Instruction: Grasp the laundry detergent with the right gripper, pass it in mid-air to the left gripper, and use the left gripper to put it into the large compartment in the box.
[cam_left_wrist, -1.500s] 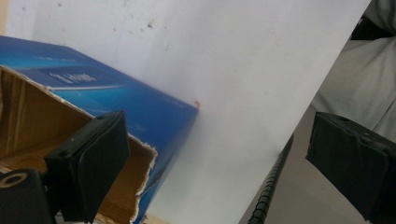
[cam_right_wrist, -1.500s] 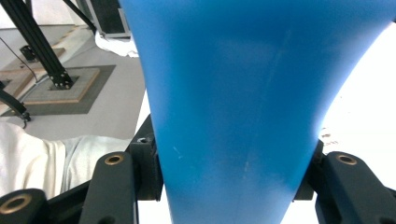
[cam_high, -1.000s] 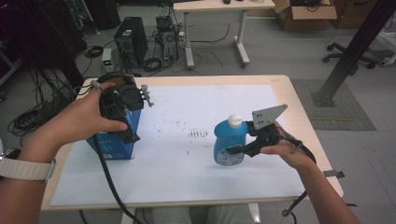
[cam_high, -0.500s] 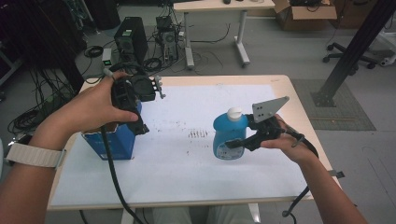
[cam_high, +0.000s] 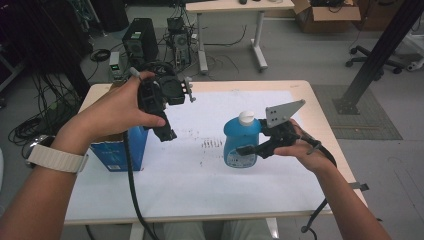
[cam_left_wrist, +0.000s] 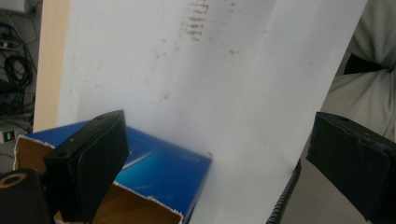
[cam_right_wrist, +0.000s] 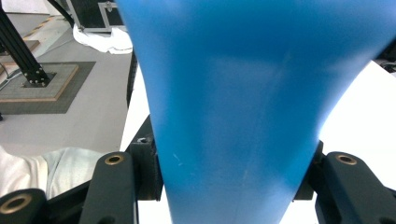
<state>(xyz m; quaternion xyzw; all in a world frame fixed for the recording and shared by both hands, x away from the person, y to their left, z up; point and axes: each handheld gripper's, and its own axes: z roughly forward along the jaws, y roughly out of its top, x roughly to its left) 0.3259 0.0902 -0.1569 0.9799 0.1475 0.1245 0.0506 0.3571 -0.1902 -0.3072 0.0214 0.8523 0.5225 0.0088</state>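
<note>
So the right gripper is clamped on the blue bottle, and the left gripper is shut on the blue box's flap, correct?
Not quite. The right gripper is clamped on the blue bottle, but the left gripper holds nothing: the left gripper view shows its jaws wide apart above the open blue box, touching no flap.

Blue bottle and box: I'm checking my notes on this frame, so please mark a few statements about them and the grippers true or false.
1. The right gripper is clamped on the blue bottle. True.
2. The bottle lies on its side. False: it stands upright on the table.
3. The left gripper holds the blue box. False: its jaws stand open, empty, above the box.
4. The bottle's cap is white. True.
5. The box is closed. False: its top is open.
</note>
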